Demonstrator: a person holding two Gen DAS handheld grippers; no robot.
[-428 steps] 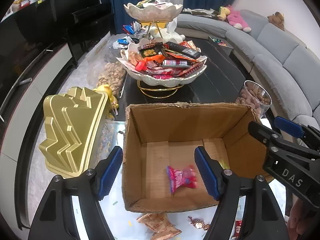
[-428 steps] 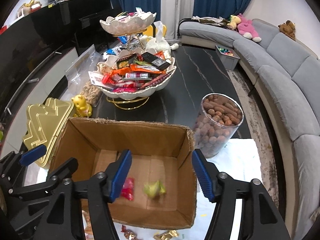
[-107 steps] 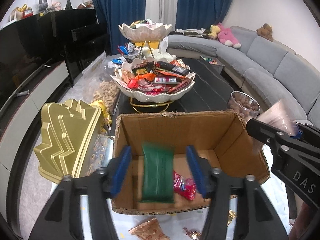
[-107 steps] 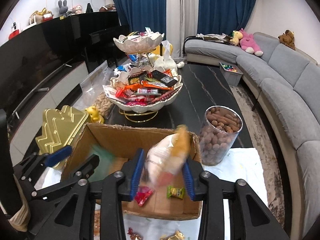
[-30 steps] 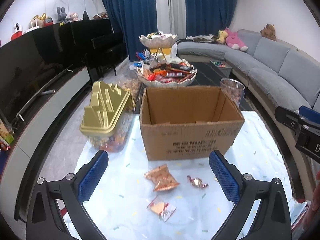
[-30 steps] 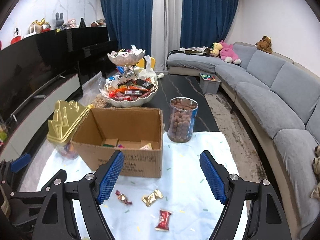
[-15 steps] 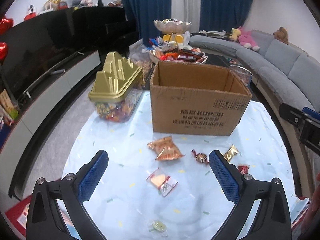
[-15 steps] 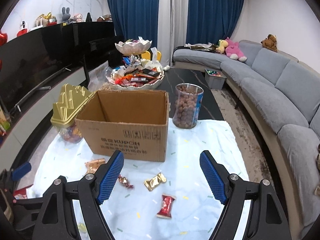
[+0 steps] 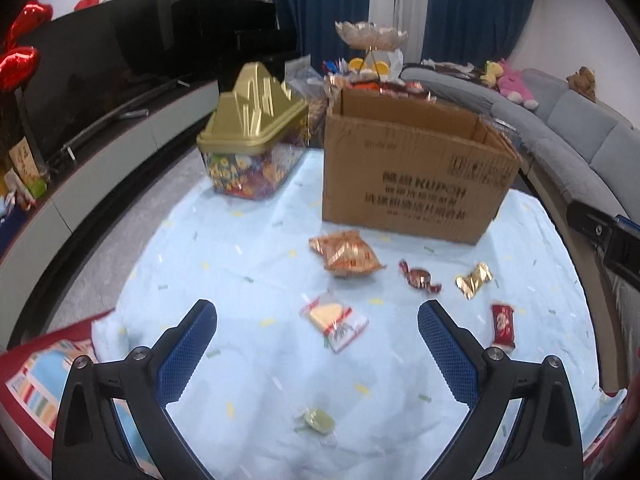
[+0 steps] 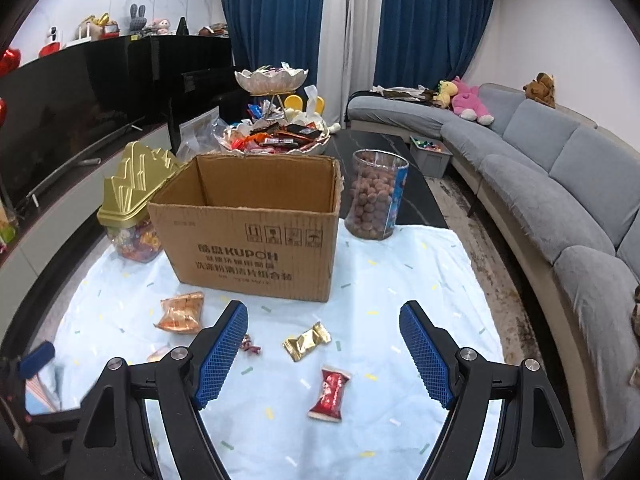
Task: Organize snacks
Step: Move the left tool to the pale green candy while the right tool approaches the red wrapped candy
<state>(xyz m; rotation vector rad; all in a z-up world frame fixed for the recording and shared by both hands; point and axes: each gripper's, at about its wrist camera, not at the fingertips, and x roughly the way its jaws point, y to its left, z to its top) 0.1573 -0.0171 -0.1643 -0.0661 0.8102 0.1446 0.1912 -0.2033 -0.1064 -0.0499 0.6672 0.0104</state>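
Note:
An open cardboard box (image 9: 416, 176) (image 10: 256, 236) stands on a pale blue cloth (image 9: 248, 264). Loose snacks lie in front of it: an orange packet (image 9: 344, 255) (image 10: 180, 312), a clear-wrapped biscuit (image 9: 334, 320), a dark red candy (image 9: 418, 277), a gold wrapper (image 9: 473, 279) (image 10: 306, 341), a red packet (image 9: 503, 325) (image 10: 330, 393) and a green candy (image 9: 318, 420). My left gripper (image 9: 316, 344) hangs open above the biscuit, nothing between its fingers. Over the gold and red wrappers my right gripper (image 10: 322, 350) stands open and empty.
A gold-lidded candy jar (image 9: 250, 148) (image 10: 134, 216) stands left of the box and a clear jar of nuts (image 10: 374, 200) right of it. A tiered snack bowl (image 10: 276, 128) sits behind on a dark table. A grey sofa (image 10: 560, 184) curves along the right.
Both grippers have come down toward the cloth, so the box and loose snacks look larger and nearer. The left view has rolled a little. Both stay open and empty.

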